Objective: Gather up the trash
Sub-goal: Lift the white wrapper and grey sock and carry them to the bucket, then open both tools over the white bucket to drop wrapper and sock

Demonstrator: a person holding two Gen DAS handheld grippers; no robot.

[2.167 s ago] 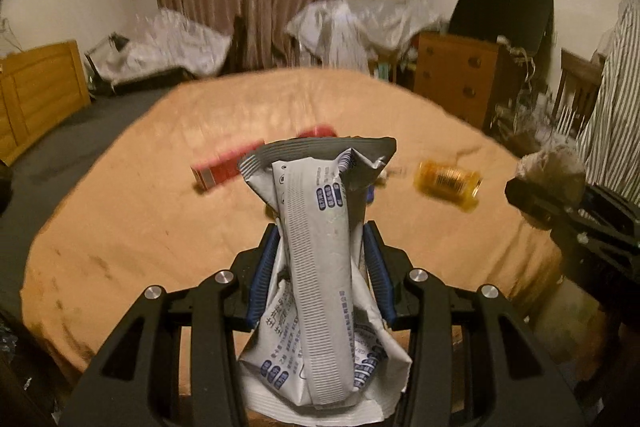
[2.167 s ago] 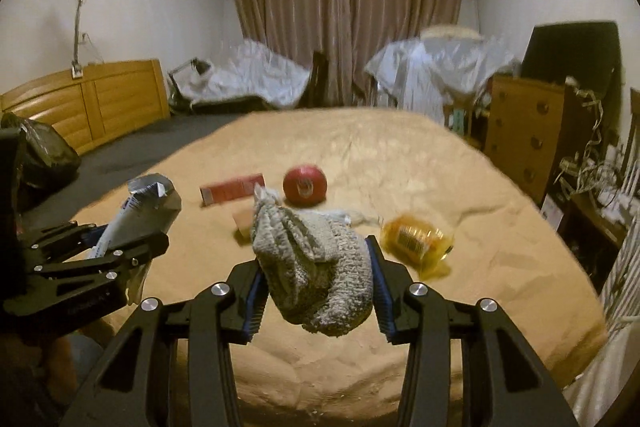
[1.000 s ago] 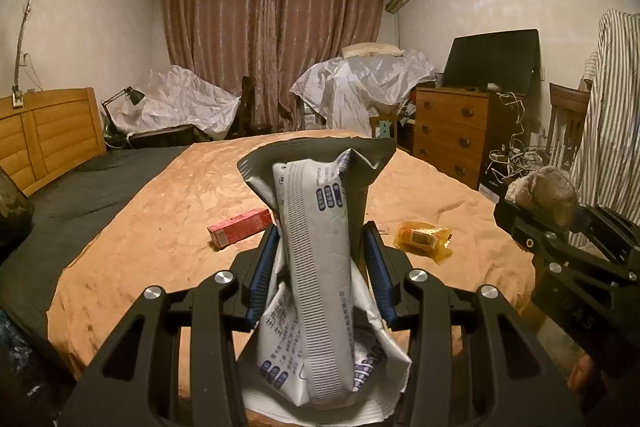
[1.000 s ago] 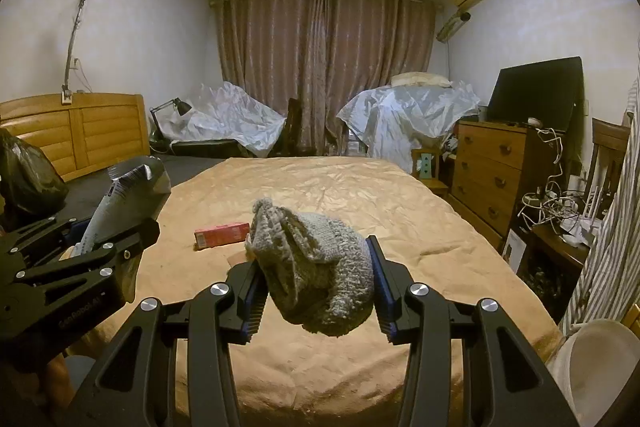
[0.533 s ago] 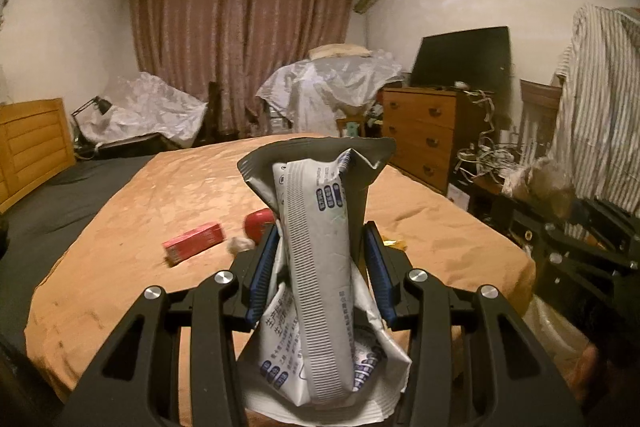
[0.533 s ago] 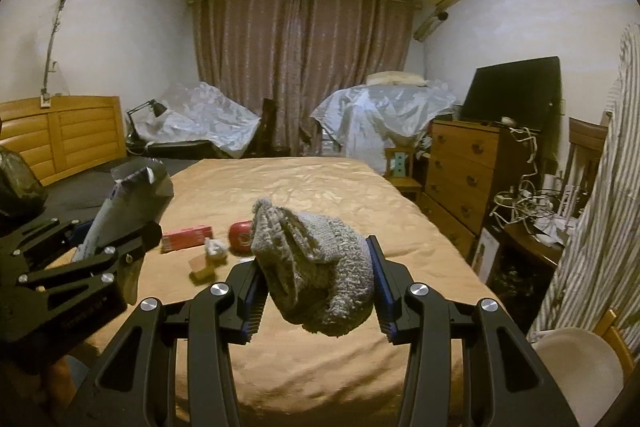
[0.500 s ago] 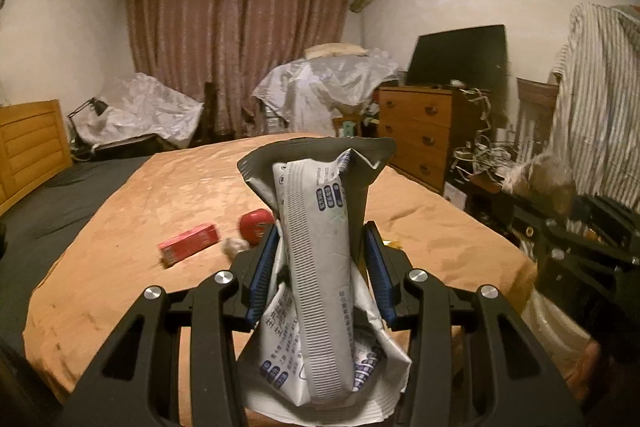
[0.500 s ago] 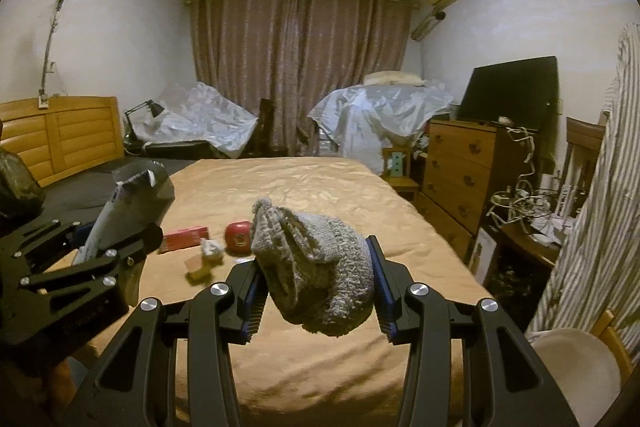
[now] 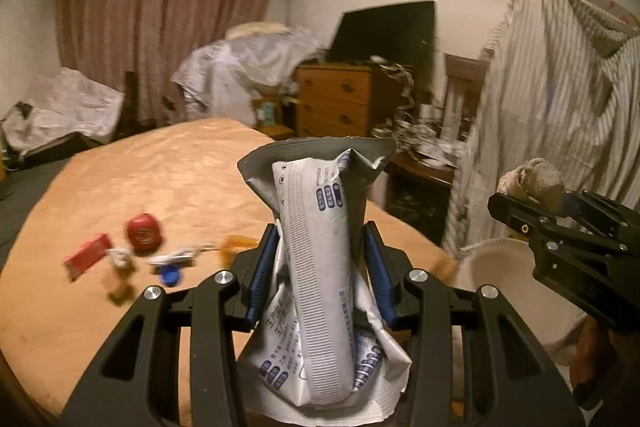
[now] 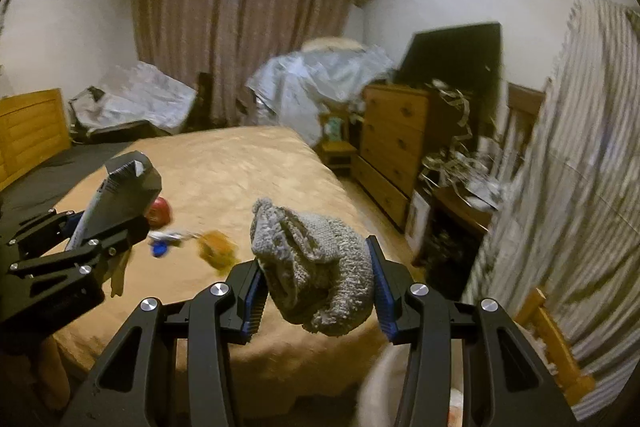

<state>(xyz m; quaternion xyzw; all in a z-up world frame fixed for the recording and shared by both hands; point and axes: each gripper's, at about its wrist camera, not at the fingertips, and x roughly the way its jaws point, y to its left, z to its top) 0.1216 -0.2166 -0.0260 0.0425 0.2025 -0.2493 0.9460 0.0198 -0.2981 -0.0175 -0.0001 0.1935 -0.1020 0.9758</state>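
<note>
Dim bedroom clutter surrounds an orange-covered bed [image 9: 168,167] that carries loose litter: a red box [image 9: 86,257], a red round tin [image 9: 145,233], a blue cap [image 9: 170,274]. Both hands are carrying loads away from it. The left gripper [image 9: 320,269] has its fingers pinching a crumpled white wrapper [image 9: 320,259], which stands upright between them. The right gripper [image 10: 316,291] pinches a grey knitted wad [image 10: 316,267]. A pale round bin [image 9: 516,291] sits just off the bed's corner, near the right gripper. By my judgement the next move calls for bringing each load over that rim before spreading the fingers; 2 drops, then back for the rest.
</note>
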